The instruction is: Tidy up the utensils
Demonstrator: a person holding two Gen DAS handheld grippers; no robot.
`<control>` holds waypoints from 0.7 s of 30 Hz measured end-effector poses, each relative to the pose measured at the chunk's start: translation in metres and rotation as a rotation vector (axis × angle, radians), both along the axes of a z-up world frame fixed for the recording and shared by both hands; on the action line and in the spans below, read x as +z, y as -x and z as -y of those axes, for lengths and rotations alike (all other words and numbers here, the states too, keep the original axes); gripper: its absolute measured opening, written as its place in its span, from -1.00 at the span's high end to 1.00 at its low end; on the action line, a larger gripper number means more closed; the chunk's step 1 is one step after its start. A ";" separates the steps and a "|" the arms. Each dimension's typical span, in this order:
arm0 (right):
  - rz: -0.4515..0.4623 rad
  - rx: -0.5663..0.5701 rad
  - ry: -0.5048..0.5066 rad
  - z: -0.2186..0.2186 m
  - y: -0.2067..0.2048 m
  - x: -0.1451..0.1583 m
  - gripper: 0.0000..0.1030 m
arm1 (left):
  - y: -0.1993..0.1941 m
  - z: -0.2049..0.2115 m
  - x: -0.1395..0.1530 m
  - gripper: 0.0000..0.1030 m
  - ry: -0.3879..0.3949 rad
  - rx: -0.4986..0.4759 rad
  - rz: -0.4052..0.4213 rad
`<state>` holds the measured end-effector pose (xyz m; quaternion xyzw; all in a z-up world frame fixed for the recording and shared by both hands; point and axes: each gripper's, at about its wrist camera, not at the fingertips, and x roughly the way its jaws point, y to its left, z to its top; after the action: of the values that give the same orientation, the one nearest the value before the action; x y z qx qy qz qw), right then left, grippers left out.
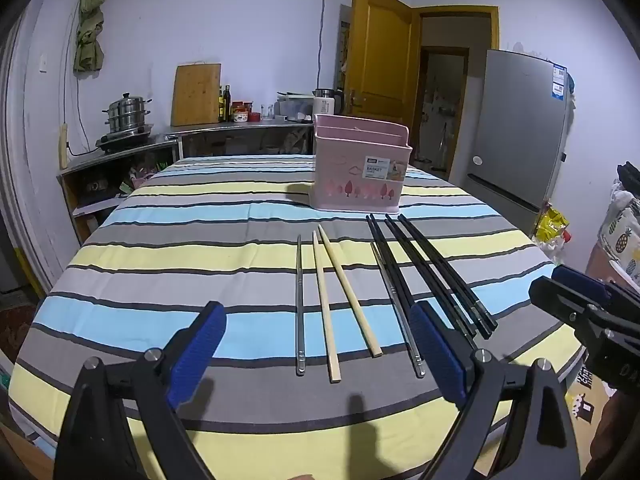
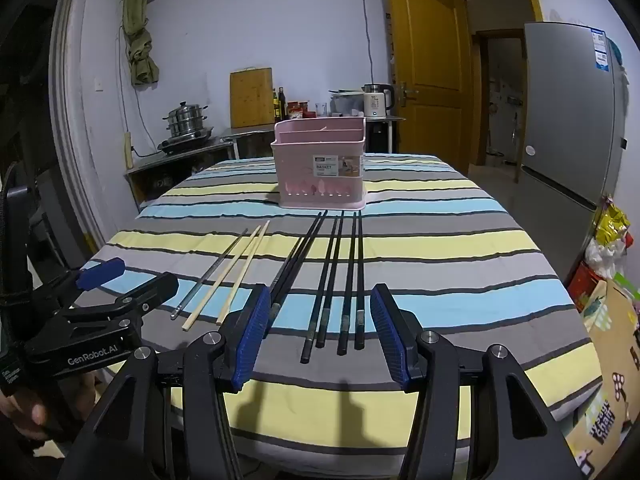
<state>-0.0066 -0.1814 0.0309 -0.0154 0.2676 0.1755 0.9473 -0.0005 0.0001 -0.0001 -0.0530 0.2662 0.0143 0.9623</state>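
A pink utensil basket stands at the middle of the striped table. In front of it lie two wooden chopsticks, two metal chopsticks and several black chopsticks. My left gripper is open above the near table edge, facing the wooden and metal chopsticks. My right gripper is open above the near ends of the black chopsticks. Both are empty.
The round table carries a striped cloth. Behind stand a counter with a steamer pot, a cutting board, a kettle, a yellow door and a grey fridge. Bags lie at the right.
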 end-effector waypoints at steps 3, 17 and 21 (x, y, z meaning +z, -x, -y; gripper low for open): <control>-0.005 0.003 -0.001 0.000 0.001 -0.001 -0.03 | 0.000 0.000 0.000 -0.84 0.000 0.000 0.001; -0.004 -0.001 0.006 0.000 0.001 -0.002 -0.03 | 0.000 0.008 0.007 -0.84 -0.016 -0.013 -0.003; -0.004 -0.001 0.005 0.001 0.000 -0.002 -0.03 | 0.002 0.006 0.002 -0.84 -0.013 -0.010 0.001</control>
<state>-0.0070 -0.1822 0.0292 -0.0172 0.2697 0.1745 0.9468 -0.0029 -0.0063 0.0021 -0.0456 0.2661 0.0113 0.9628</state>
